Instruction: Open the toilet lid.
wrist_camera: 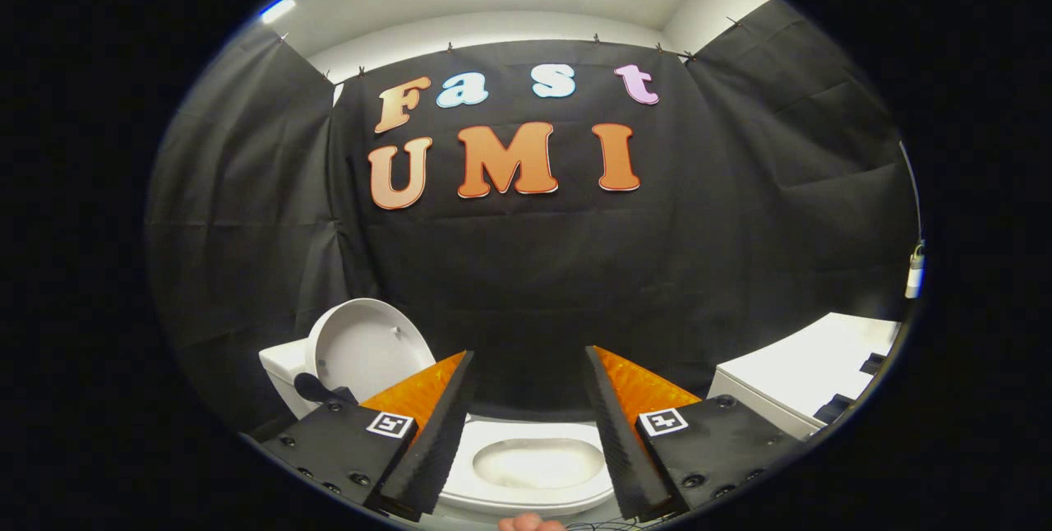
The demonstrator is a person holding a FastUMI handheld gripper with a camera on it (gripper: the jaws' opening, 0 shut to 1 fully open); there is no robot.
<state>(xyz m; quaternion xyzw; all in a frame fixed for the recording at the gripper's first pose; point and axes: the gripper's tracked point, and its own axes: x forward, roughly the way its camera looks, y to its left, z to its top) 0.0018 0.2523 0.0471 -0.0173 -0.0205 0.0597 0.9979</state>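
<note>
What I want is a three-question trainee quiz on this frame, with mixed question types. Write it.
1. True or false: the toilet lid stands raised.
2. The gripper is: A) open, holding nothing; B) shut on the lid; C) shut on the bowl's rim.
3. Fill in: the toilet bowl shows ___ the two fingers.
Key: 1 true; 2 A; 3 between.

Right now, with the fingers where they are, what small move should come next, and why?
Probably just draw the gripper back and stop. The toilet lid already stands raised against the tank. The bowl lies uncovered below the open fingers, which hold nothing, so no further lift seems needed.
</note>
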